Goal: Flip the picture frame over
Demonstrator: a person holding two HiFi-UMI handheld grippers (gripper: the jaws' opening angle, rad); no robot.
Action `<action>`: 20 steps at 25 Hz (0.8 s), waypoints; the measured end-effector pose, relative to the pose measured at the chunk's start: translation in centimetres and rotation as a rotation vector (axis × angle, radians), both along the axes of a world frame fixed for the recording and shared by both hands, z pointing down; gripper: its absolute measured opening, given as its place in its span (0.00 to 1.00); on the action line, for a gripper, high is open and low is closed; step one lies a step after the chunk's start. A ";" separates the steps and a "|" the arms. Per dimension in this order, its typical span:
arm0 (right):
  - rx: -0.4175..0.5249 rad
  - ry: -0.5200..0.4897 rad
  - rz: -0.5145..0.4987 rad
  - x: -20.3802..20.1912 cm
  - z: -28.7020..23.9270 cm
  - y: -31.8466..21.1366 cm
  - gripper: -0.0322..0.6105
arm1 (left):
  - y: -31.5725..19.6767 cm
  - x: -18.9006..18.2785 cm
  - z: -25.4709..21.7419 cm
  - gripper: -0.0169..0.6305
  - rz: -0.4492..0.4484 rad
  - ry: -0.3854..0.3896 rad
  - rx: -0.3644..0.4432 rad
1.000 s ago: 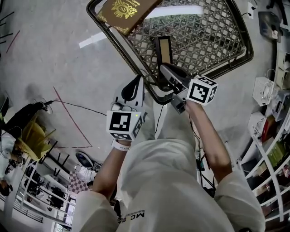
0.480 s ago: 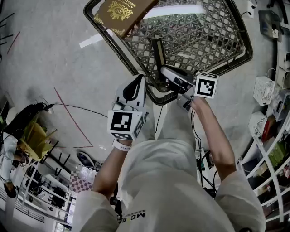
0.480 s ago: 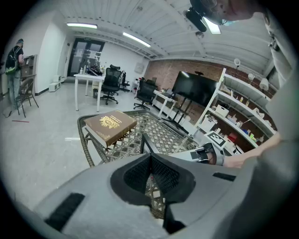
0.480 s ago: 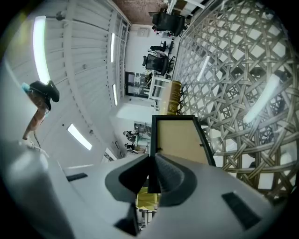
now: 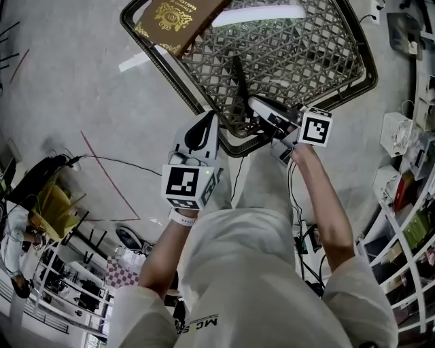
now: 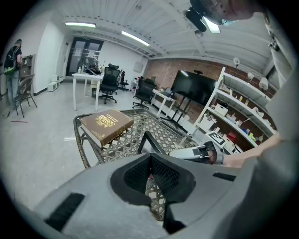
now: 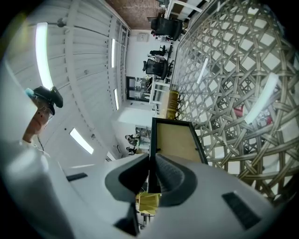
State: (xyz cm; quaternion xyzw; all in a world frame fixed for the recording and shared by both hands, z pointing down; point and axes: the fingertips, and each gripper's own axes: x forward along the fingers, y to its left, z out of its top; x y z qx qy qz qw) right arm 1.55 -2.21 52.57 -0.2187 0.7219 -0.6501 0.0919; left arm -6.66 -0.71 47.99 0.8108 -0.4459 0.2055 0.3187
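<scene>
The black picture frame (image 5: 238,83) stands up on edge over the wicker table (image 5: 164,60), thin and dark in the head view. My right gripper (image 5: 253,104) is shut on its lower side bar. In the right gripper view the brown backing (image 7: 175,140) faces me, and the pads (image 7: 166,175) pinch the black rim at my right gripper (image 7: 151,164). My left gripper (image 5: 202,130) hangs off the table's near edge, shut and empty. From the left gripper (image 6: 150,158) view I see the frame (image 6: 145,139) upright and the right gripper (image 6: 196,152) beside it.
A brown book with gold print (image 5: 178,18) lies on the table's far left corner, also visible as the book (image 6: 105,125). Shelving (image 5: 408,211) fills the right side. A black cable (image 5: 115,160) and red floor line (image 5: 105,173) run at left.
The right gripper has tipped the frame from showing its brown back to standing edge-on, shifting slightly right. The left gripper has stayed put.
</scene>
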 end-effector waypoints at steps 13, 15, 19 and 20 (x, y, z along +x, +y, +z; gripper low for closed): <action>0.021 0.070 0.046 3.3 0.0 -0.6 0.14 | -0.4 2.6 0.1 0.06 0.036 0.008 -0.006; 0.028 0.085 0.058 3.9 0.2 -0.7 0.14 | -0.6 2.9 0.2 0.06 0.039 0.010 -0.005; 0.042 0.143 0.085 5.3 0.6 -1.2 0.11 | -0.7 3.1 0.3 0.06 0.044 0.009 -0.004; 0.045 0.161 0.088 5.7 0.8 -1.3 0.11 | -0.7 3.2 0.3 0.06 0.045 0.009 -0.004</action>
